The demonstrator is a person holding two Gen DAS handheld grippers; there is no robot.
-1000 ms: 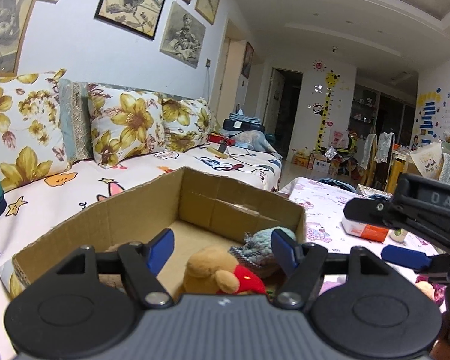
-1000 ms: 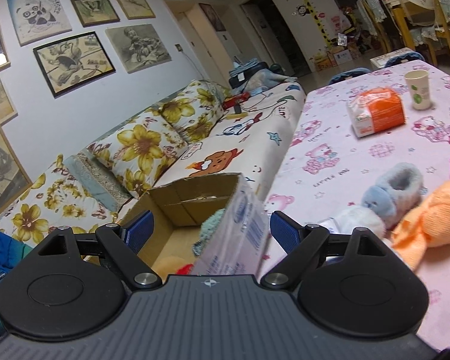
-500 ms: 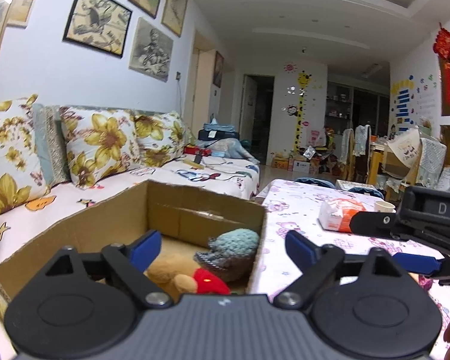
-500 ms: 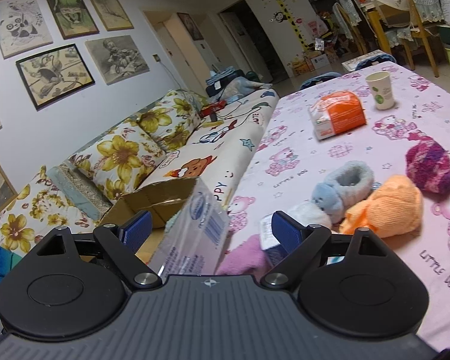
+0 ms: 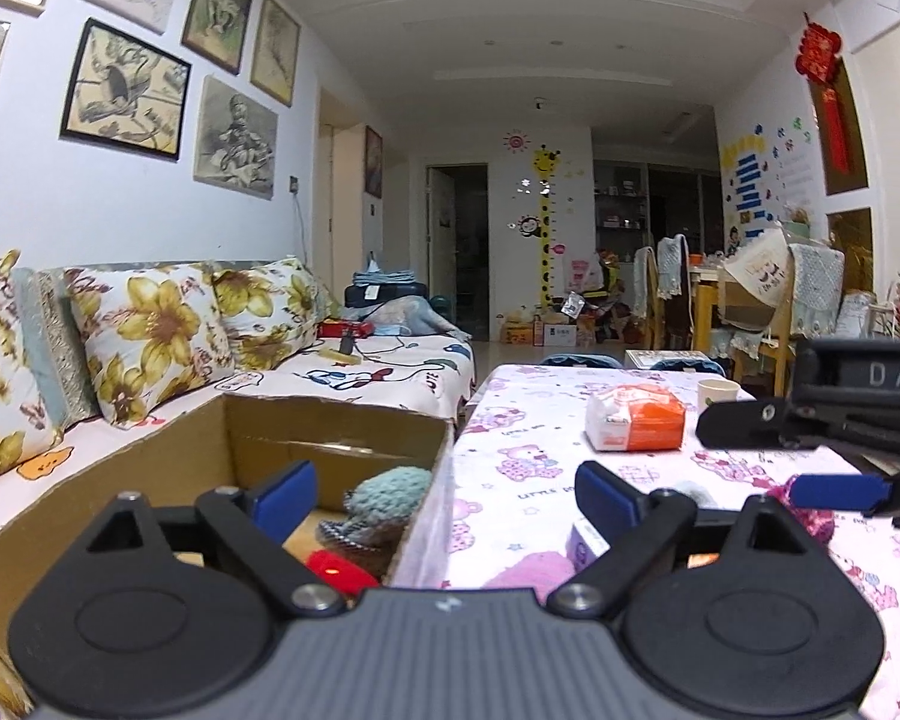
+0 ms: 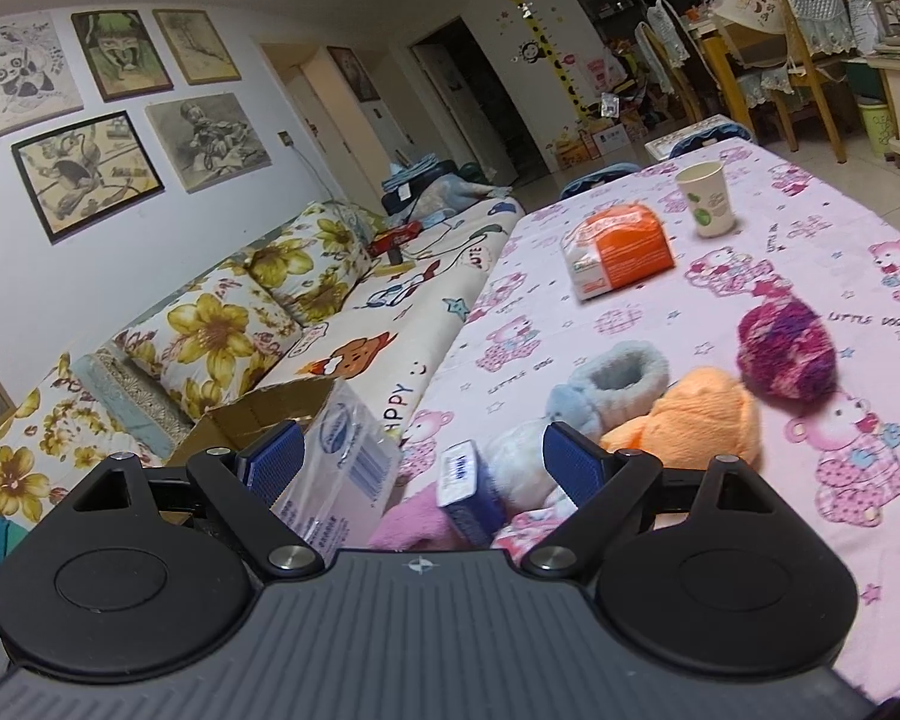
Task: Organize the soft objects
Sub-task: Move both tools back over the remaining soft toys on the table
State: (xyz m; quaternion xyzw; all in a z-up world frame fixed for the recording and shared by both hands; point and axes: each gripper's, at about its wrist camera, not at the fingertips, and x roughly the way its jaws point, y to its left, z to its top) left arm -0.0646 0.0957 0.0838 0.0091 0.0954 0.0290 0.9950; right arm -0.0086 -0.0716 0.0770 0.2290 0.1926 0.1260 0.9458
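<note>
A cardboard box (image 5: 330,420) sits on the sofa beside the table and holds a teal knitted toy (image 5: 384,495) and a red-nosed plush (image 5: 333,570). My left gripper (image 5: 444,495) is open and empty, above the box's right edge. My right gripper (image 6: 423,462) is open and empty, over the table's near left corner. Before it lie a pink soft piece (image 6: 411,525), a white plush (image 6: 519,456), a blue-grey slipper (image 6: 615,378), an orange plush (image 6: 690,420) and a purple knitted ball (image 6: 789,351). The right gripper also shows at the right in the left wrist view (image 5: 810,462).
The table (image 6: 810,252) has a pink bear-print cloth with an orange tissue pack (image 6: 621,252), a paper cup (image 6: 708,198) and a small blue-white packet (image 6: 468,489). A clear plastic bag (image 6: 336,480) hangs at the table's left edge. Flowered cushions (image 5: 150,336) line the sofa.
Both grippers have swung right, from over the box toward the table. The left gripper's fingers have opened wider. More soft toys on the table have come into the right wrist view.
</note>
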